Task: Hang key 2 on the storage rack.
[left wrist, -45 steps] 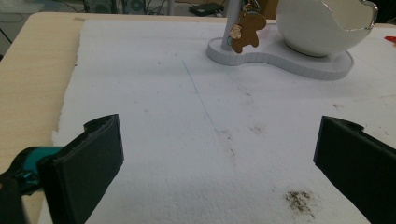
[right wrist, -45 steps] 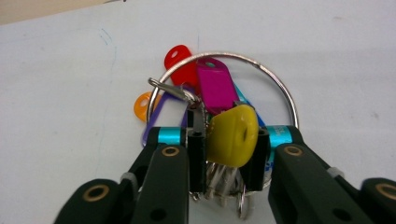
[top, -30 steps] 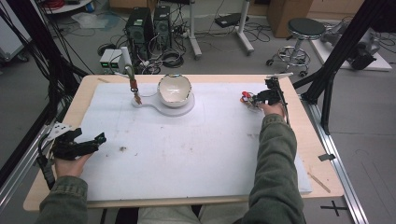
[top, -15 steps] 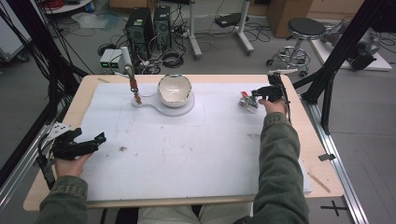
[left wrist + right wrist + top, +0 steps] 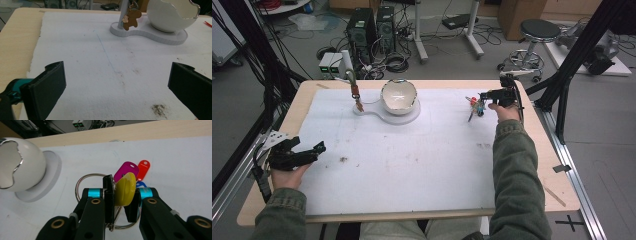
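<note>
Lifting a key ring w/ coloured tags (image 5: 125,191) off the tabletop (image 5: 532,150), right gripper (image 5: 486,96) jaws clamped on it; left gripper (image 5: 307,152) idle, jaws open. Next: probably carry toward the hook stand (image 5: 354,92).

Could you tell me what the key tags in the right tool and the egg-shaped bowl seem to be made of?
The key tags look like glossy coloured plastic, strung on thin shiny wire rings, probably steel. The egg-shaped bowl looks like glazed white ceramic with a metallic-looking jagged rim, though moulded plastic is possible.
</note>
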Tool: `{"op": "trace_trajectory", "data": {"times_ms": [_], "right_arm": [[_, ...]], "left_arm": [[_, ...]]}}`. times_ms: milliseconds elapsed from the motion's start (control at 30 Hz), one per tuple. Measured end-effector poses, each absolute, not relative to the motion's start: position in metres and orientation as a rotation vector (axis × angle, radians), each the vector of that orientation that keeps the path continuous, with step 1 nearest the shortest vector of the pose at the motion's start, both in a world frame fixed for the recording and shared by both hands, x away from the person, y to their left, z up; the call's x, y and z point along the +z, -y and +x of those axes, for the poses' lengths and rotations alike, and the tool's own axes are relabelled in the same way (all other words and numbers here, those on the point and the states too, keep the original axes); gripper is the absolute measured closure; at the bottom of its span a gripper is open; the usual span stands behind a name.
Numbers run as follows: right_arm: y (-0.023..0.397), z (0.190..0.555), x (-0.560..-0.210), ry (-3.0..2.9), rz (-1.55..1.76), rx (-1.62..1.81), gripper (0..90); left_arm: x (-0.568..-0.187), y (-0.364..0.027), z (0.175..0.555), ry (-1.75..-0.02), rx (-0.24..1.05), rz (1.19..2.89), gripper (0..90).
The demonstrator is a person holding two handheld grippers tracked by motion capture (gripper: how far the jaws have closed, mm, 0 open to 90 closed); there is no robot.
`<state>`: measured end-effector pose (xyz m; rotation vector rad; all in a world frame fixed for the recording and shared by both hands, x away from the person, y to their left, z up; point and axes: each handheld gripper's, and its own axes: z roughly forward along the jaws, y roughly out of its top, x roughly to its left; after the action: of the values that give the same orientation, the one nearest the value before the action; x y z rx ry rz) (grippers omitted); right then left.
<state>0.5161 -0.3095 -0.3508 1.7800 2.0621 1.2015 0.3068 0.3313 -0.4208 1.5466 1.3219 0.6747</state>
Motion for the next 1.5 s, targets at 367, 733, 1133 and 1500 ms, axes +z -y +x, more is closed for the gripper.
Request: {"op": "trace_trajectory", "data": {"times_ms": [367, 733, 1133, 1500], "right_arm": [[0.3, 0.501, -0.331, -2.073, 1.733, 1.278, 81.5], [0.289, 0.484, -0.313, -2.085, 1.705, 1.345, 81.5], [0.276, 0.466, -0.294, -2.106, 1.632, 1.447, 81.4], [0.26, 0.446, -0.28, -2.131, 1.552, 1.52, 81.3]], "left_arm": [[-0.421, -0.33, 0.306, -1.318, 0.673, 1.55, 2.0], [-0.421, -0.33, 0.307, -1.312, 0.666, 1.547, 2.0], [-0.42, -0.33, 0.306, -1.311, 0.66, 1.545, 2.0], [-0.42, -0.329, 0.306, -1.308, 0.661, 1.546, 2.0]]}}
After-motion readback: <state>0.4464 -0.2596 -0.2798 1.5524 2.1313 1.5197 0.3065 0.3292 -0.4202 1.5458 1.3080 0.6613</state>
